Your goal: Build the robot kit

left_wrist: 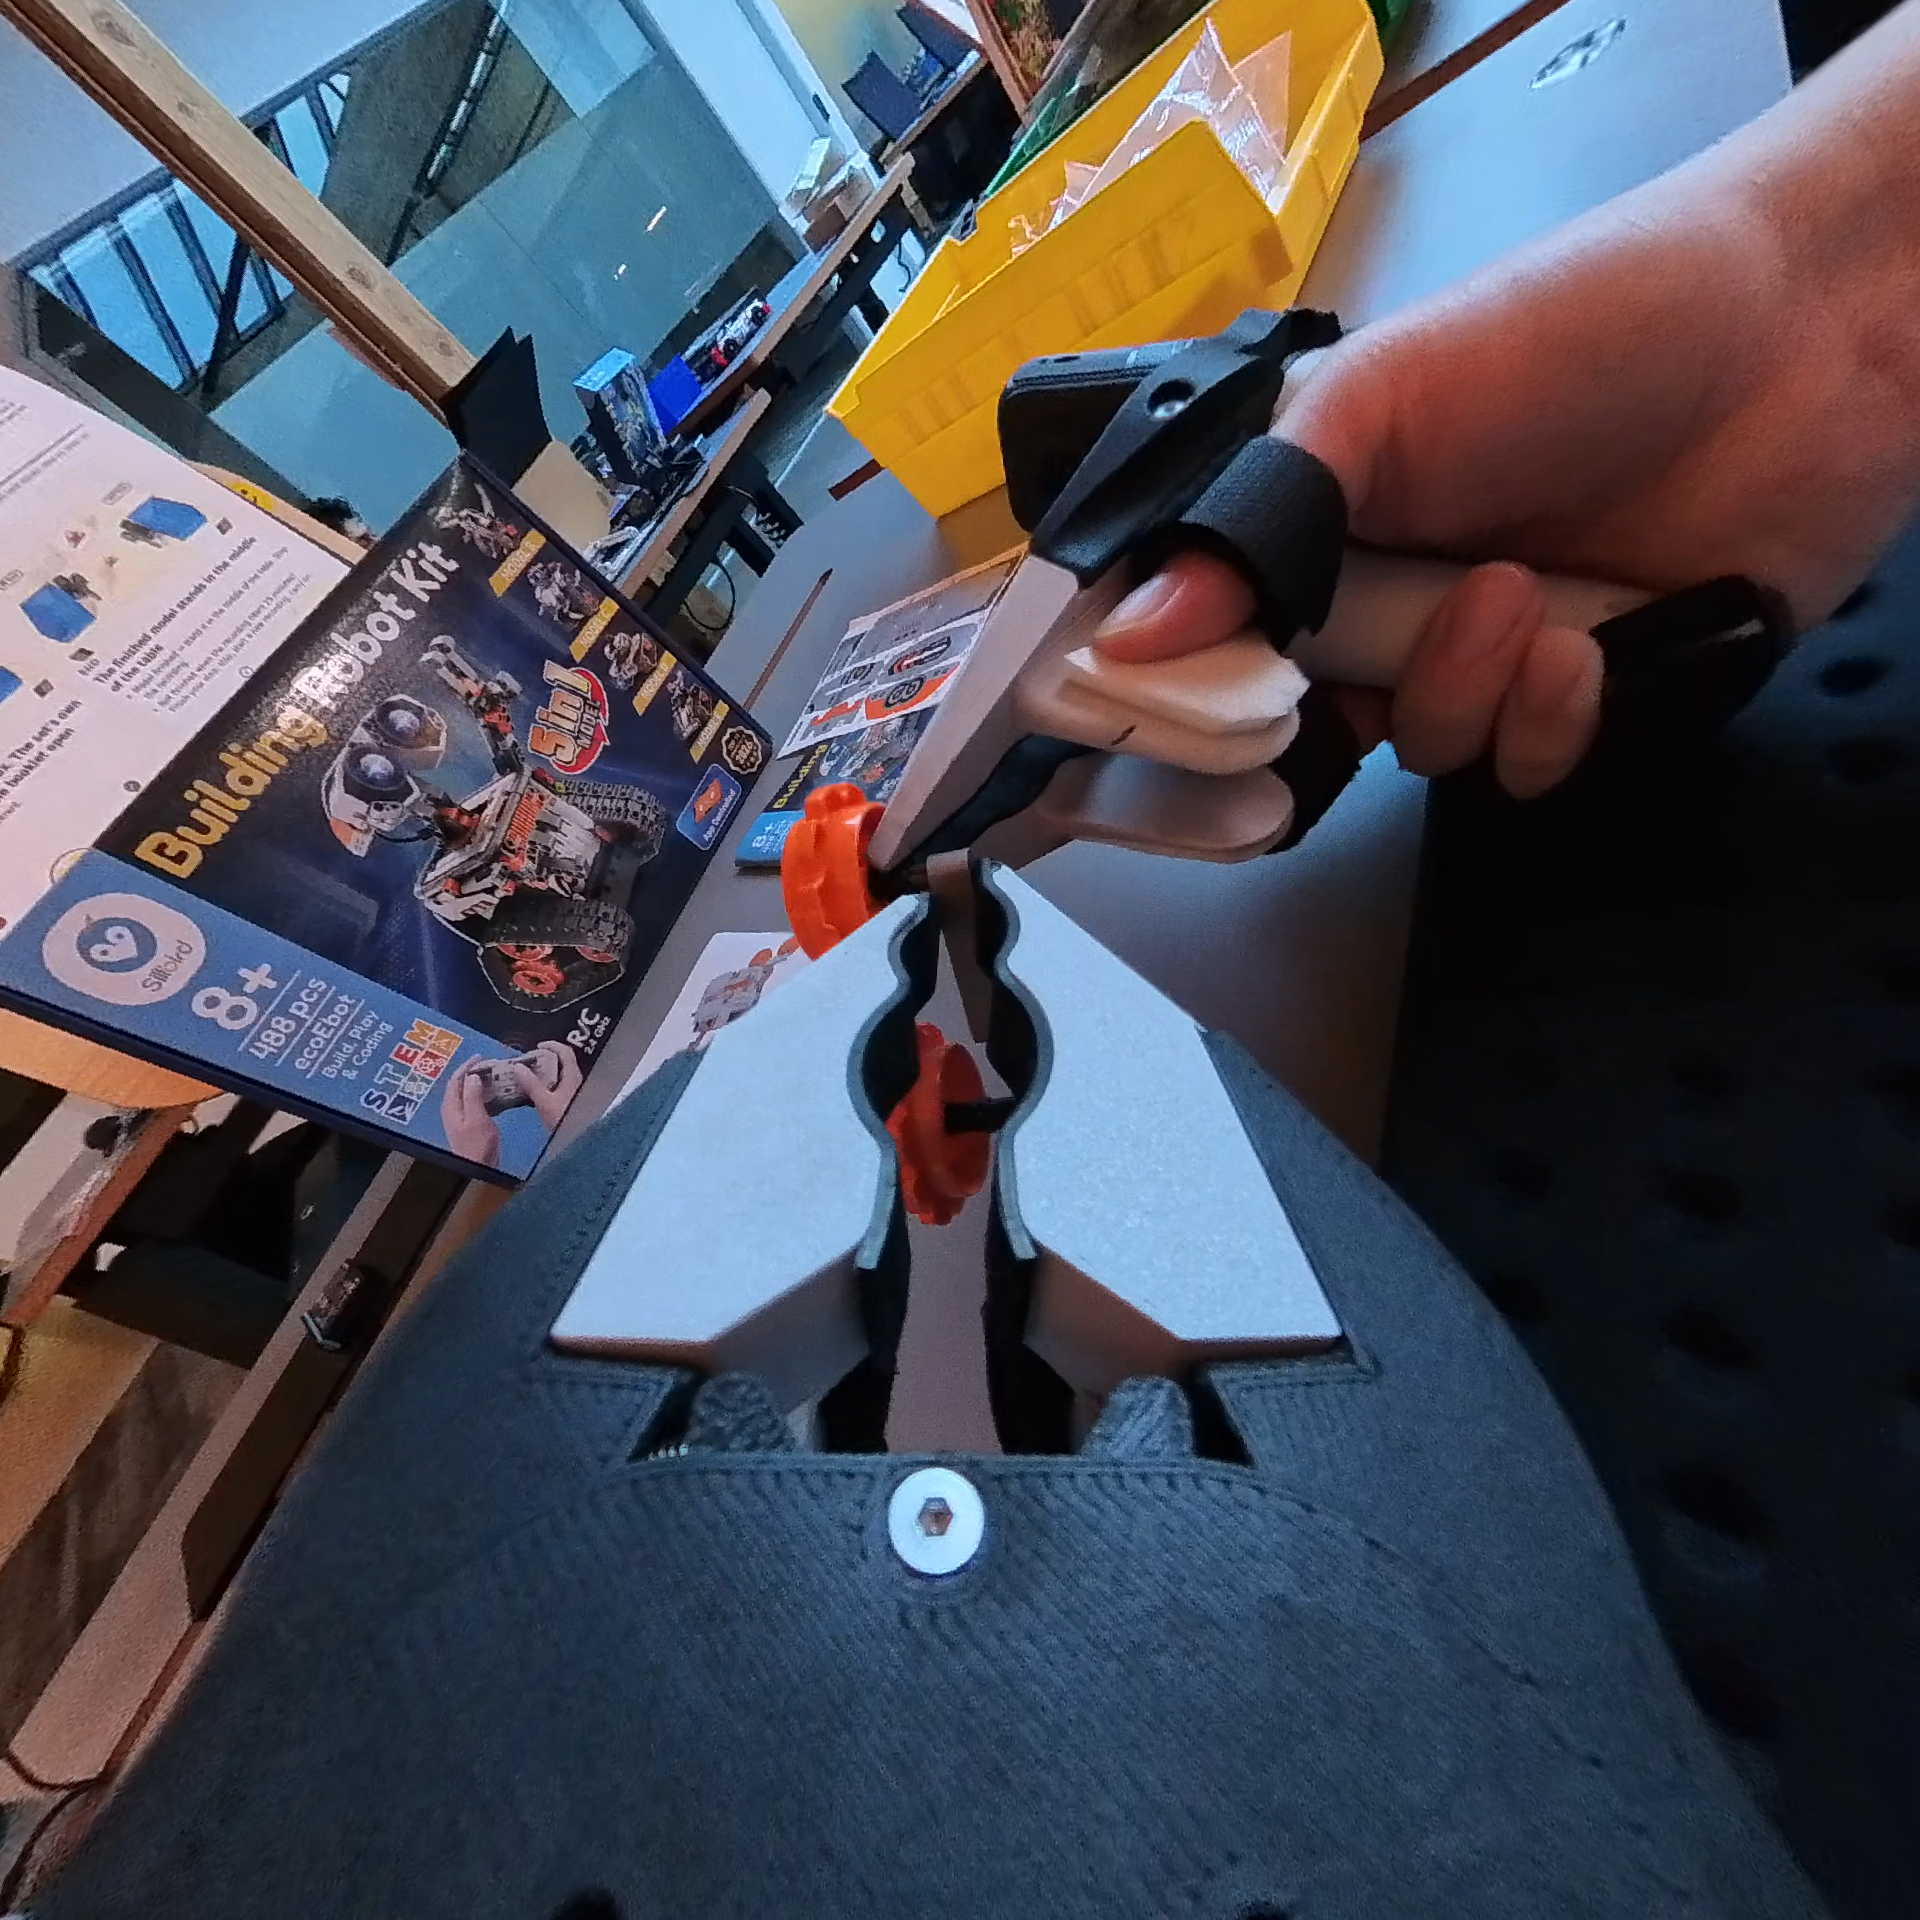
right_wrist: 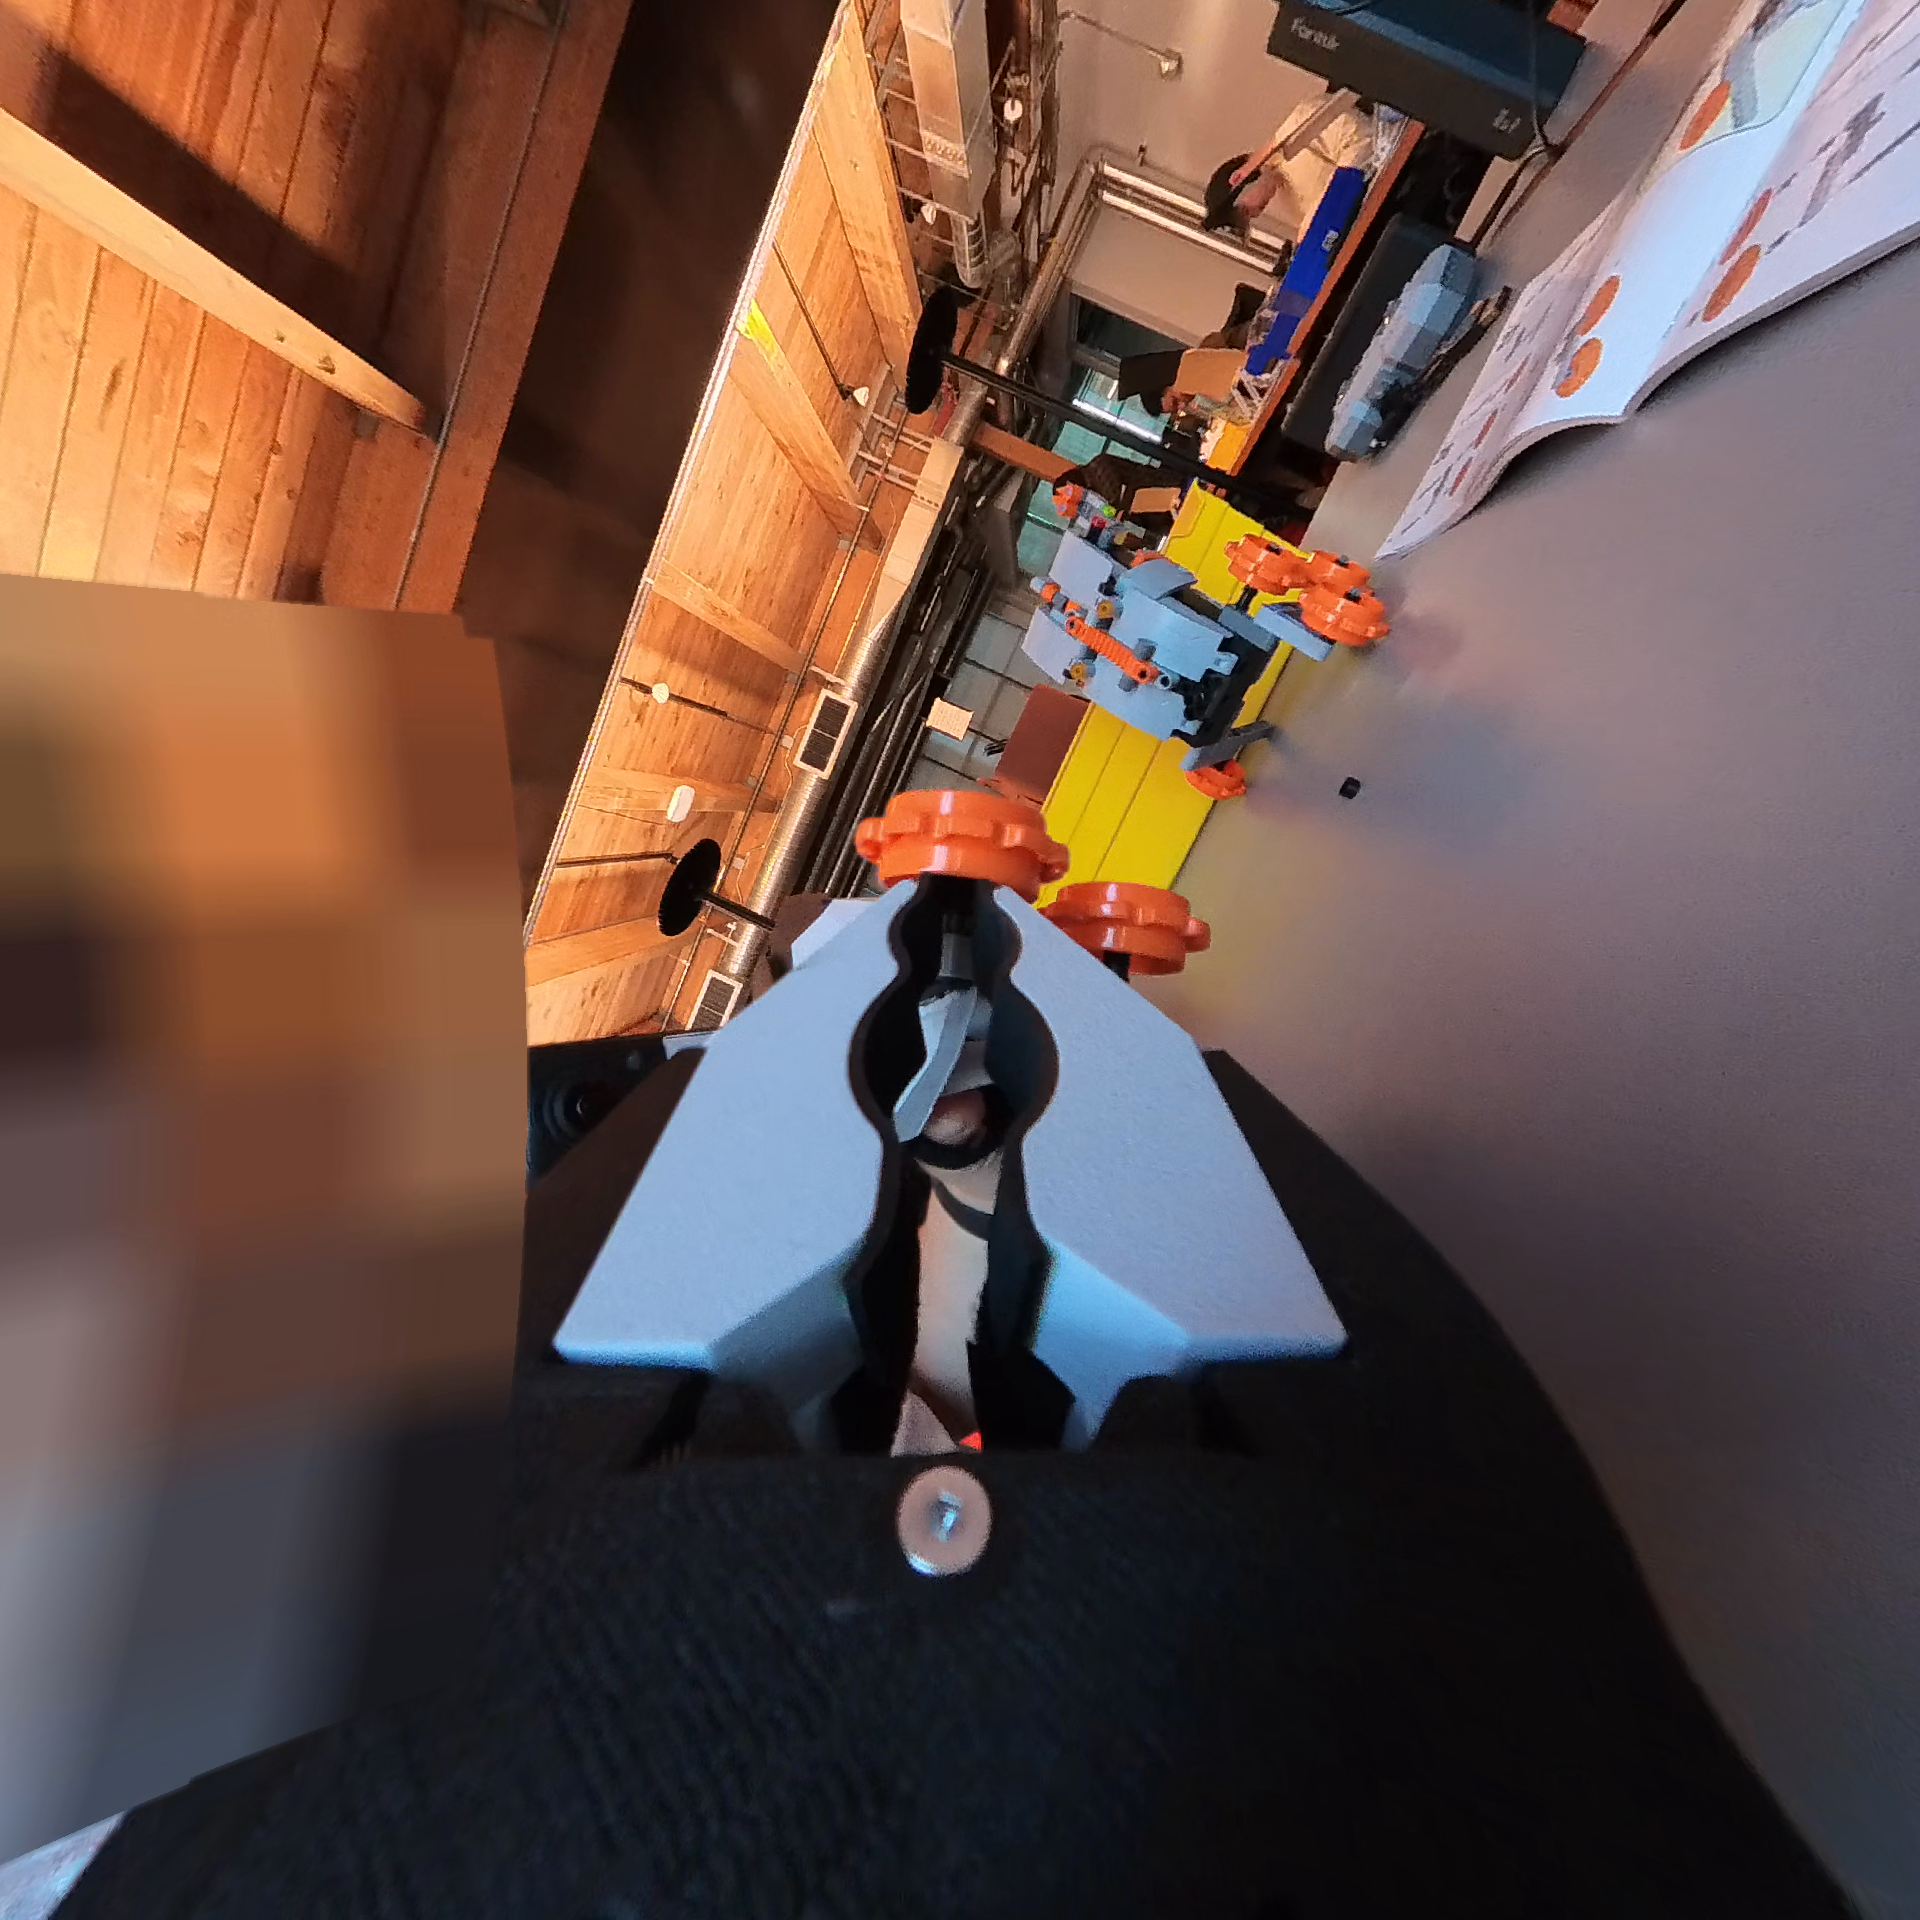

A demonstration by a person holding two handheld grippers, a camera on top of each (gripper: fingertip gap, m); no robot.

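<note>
Right claw [left_wrist: 896,860] had its fingers pinched almost together on a short black axle [right_wrist: 951,920], and the first orange cog [right_wrist: 961,847] sat on that axle, right against the fingertips! A person's hand [left_wrist: 1558,468] was wrapped round the claw's handle. Left claw [left_wrist: 958,896] came in from below, fingers drawn nearly shut with only a thin wavy slit between them, its tips touching the right claw's tips. What it clamped there, if anything, could not be made out. A second orange cog [left_wrist: 935,1122] showed through that slit; in the right wrist view it sat just beside the first one. All of this was held in the air above the grey surface [right_wrist: 1610,1039].

Farther out, a partly built grey model [right_wrist: 1153,634] with orange wheels stood near the surface's far edge, a tiny black piece [right_wrist: 1349,787] lying close to it. An open instruction booklet [right_wrist: 1662,260] lay along one side. Yellow bin [left_wrist: 1091,281] with clear bags sat towards a far corner, and loose printed sheets [left_wrist: 894,675] lay nearer in. The kit box [left_wrist: 395,831] stood propped off the surface's edge.

Whether one axle joined the two cogs was hidden by the fingers. A blurred patch covered the left of the right wrist view.
</note>
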